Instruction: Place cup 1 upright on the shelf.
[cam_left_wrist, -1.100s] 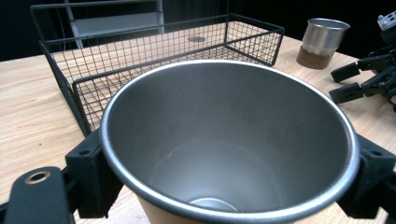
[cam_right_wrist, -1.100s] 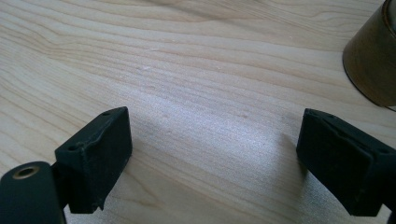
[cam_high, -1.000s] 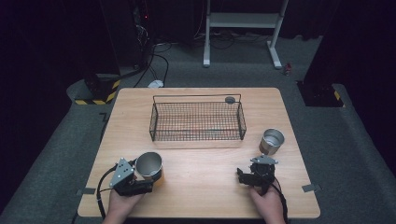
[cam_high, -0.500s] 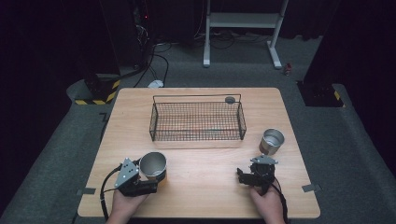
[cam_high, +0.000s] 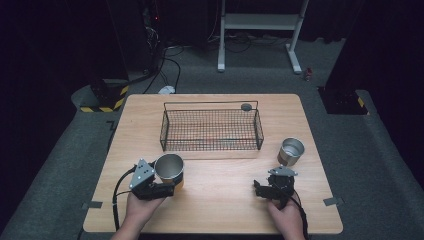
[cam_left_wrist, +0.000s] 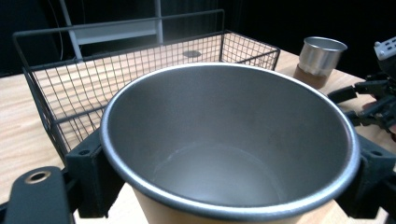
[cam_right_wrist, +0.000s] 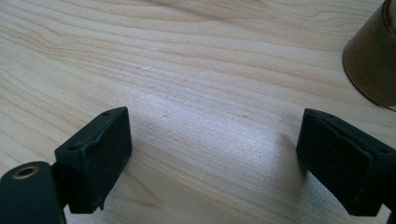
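Lifted toward the basket (cam_high: 210, 129), left tool (cam_high: 170, 186) grips the cup (cam_high: 169, 169); right tool (cam_high: 261, 189) rests wide.

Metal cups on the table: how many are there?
2. One metal cup is clamped in the left gripper near the table's front left, before the wire basket. The other cup stands right of the basket, beyond the open right gripper.
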